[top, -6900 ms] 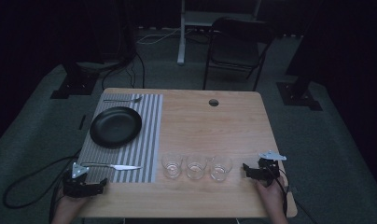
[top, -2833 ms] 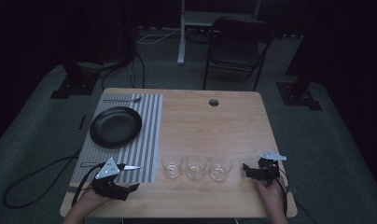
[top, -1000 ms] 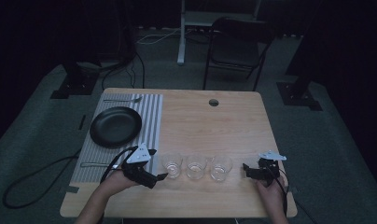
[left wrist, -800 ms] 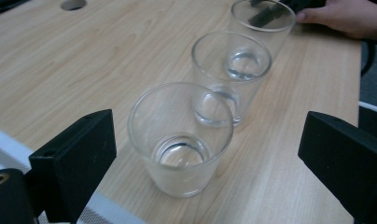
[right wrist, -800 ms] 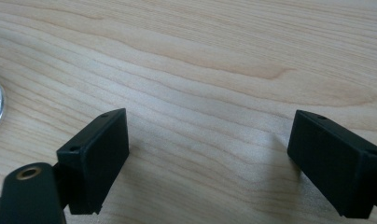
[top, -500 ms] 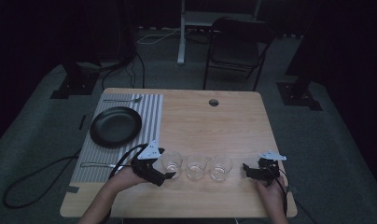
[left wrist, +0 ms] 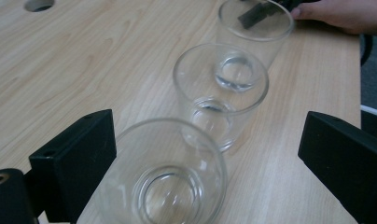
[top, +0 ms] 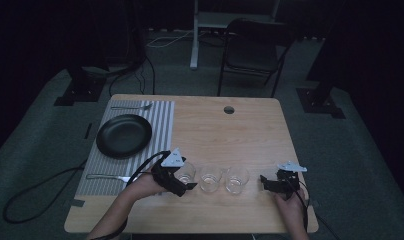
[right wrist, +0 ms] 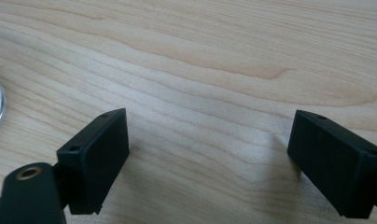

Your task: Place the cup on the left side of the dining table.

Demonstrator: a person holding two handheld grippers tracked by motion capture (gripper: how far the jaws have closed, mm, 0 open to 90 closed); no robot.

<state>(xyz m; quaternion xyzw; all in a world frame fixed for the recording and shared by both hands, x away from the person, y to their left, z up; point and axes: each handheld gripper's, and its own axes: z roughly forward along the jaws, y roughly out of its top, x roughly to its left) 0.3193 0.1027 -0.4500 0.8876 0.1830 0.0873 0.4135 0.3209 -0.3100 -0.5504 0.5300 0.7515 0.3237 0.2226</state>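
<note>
High view, left tool (top: 182, 184): at the near left of the counter (top: 250, 125), jaws wide, right at the near side of the leftmost glass (top: 186, 172); I cannot tell from here whether it touches.
High view, glasses: three clear glasses in a row near the front edge, the middle glass (top: 210, 178) and the rightmost glass (top: 236, 180) just beside each other.
High view, right tool (top: 265, 181): at the near right, apart from the rightmost glass, resting low on the counter.
High view, place setting: a black plate (top: 124, 135) on a striped mat (top: 162, 117), a fork (top: 131, 106) at the far end of the mat, a knife (top: 102, 176) at its near end.
High view, floor: a chair (top: 252, 50) beyond the far edge.
Left tool view, jaws: spread wide, the leftmost glass (left wrist: 165, 172) between them, close by one jaw and well clear of the other; no pad presses on it.
Left tool view, row: the middle glass (left wrist: 221, 91) and the rightmost glass (left wrist: 254, 35) line up beyond, all upright and empty.
Right tool view, jaws: wide apart over bare wood (right wrist: 210, 70), nothing between them.
</note>
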